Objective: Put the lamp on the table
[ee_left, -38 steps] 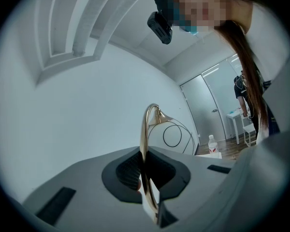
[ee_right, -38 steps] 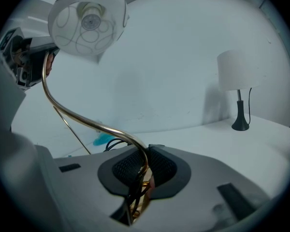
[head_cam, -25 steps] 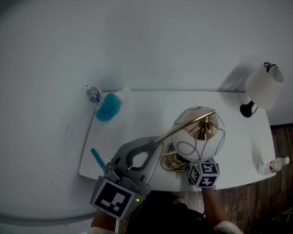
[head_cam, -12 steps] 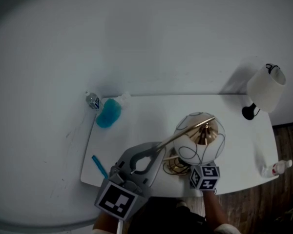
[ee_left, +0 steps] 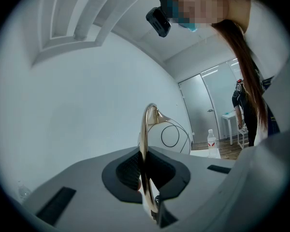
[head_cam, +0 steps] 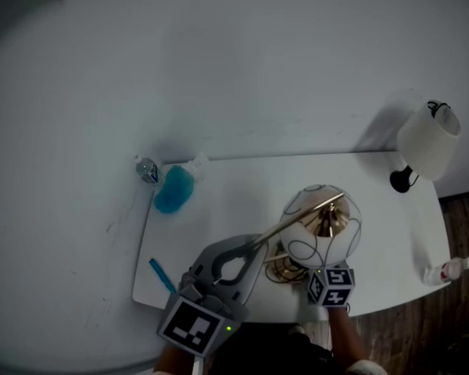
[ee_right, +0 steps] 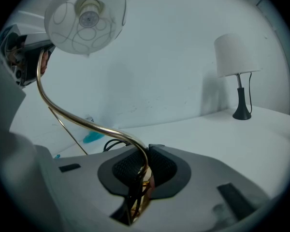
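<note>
Head view lists globe lamp (head_cam: 320, 225) over the near side of the white table (head_cam: 219, 201), my left gripper (head_cam: 257, 243) clamped on its brass arm (head_cam: 297, 219), right gripper (ee_right: 146, 166) on its stem (ee_right: 101, 127); lower evenly, base flat.

Your left gripper (head_cam: 258, 245) reaches in from the lower left, its jaws pinched on the slim brass stem (head_cam: 297, 219) of the lamp (head_cam: 320, 225), whose white, wire-patterned globe sits just right of those tips. Your right gripper (head_cam: 331, 285) shows only its marker cube, tucked against the globe's near side. Beyond the left gripper a blue bottle (head_cam: 173, 188) lies on the white table (head_cam: 234, 186), and a blue pen (head_cam: 159, 273) rests just left of that gripper. Well right of both grippers a white-shaded table lamp (head_cam: 428, 137) stands at the far corner, and a small bottle (head_cam: 445, 271) sits by the near corner.
</note>
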A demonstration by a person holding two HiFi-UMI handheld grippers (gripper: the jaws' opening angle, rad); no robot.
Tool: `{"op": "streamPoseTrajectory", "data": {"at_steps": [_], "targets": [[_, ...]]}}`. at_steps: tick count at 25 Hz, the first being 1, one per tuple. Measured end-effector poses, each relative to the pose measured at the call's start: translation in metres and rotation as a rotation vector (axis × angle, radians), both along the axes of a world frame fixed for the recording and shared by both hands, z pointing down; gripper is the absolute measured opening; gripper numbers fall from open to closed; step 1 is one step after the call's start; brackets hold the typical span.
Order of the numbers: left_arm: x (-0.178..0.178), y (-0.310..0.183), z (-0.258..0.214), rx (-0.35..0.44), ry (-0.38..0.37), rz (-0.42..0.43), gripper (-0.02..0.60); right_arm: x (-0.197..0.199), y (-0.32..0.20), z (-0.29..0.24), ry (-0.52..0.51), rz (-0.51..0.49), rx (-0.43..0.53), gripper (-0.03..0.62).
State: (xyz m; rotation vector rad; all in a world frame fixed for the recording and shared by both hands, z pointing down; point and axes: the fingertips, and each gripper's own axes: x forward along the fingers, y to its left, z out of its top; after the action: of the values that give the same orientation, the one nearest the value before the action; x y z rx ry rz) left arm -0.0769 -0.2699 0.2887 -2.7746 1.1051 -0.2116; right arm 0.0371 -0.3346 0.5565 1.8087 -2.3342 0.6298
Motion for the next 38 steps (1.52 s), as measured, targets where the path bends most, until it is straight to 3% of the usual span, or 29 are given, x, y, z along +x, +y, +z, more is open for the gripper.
{"op": "streamPoseTrajectory", "data": {"at_steps": [38], "targets": [[0.008,-0.024,0.024,-0.057,-0.023,-0.017,0.005,0.004,-0.014,0.030,-0.011,-0.011,-0.074,0.038]]}}
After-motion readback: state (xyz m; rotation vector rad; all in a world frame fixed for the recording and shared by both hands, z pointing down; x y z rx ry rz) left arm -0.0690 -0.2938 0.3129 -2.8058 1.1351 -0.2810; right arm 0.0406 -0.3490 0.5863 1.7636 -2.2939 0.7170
